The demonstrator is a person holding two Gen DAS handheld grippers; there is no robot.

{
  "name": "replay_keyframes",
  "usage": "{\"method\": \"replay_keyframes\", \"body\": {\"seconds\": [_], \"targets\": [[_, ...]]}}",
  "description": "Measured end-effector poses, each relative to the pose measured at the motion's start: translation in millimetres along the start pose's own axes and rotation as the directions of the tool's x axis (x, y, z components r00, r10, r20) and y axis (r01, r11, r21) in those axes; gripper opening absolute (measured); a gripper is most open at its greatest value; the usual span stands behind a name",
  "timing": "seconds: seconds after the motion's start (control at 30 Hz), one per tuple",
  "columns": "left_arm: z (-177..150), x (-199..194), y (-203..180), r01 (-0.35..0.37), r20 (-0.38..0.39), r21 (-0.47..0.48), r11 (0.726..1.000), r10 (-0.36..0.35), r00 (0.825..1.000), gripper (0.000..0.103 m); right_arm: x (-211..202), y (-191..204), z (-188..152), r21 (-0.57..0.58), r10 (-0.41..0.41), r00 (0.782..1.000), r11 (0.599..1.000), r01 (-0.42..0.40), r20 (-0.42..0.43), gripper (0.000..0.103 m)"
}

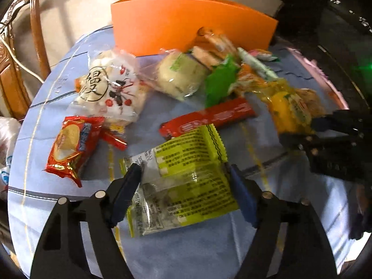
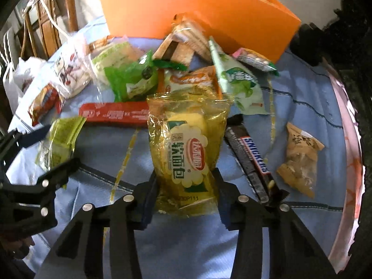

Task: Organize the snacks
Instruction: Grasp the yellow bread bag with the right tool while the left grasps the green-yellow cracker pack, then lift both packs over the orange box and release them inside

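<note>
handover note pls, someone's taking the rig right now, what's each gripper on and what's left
Left hand-held gripper: open, straddling the lime packet.
Right hand-held gripper: jaws on both sides of the yellow bread pack; firm grip unclear.
Other snacks lie loose on the blue cloth: red bar, Snickers, a pile before the orange bin.
Done: nothing visibly sorted. Left: nearly everything.

The right gripper [image 2: 186, 193] has its fingers [image 2: 147, 200] set on either side of a clear yellow soft-bread packet [image 2: 188, 153], touching its lower edges. Just beside it lies a dark brown Snickers bar [image 2: 253, 160] on the blue-clothed desk [image 2: 302, 97]. Behind stands an orange cardboard box [image 2: 209, 16].
</note>
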State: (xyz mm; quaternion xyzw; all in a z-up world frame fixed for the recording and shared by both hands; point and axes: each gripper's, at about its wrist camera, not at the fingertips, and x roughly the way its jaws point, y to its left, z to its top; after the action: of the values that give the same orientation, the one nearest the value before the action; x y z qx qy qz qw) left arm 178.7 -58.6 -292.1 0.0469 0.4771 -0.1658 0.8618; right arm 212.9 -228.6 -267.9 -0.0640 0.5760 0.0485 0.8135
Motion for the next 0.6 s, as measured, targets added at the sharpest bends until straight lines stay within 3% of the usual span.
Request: {"method": "replay_keyframes", "body": {"seconds": [0.17,0.33,0.6], "targets": [[13,-13,5,0.018,0.033,-0.017,1.0,-0.017,0.999,0.064,-24,-9,7,0.033,0.024,0.998,0.999,-0.026,0.054,0.044],[41,-41,8,0.011,0.115,-0.027,1.0,-0.008,0.993,0.064,-58,-18,24,0.057,0.04,0.99,0.997,-0.048,0.136,0.044],[102,-91,3,0.016,0.278,-0.027,1.0,-0.008,0.961,0.064,-132,-35,66,0.072,0.037,0.949,0.995,-0.063,0.315,0.044]]}}
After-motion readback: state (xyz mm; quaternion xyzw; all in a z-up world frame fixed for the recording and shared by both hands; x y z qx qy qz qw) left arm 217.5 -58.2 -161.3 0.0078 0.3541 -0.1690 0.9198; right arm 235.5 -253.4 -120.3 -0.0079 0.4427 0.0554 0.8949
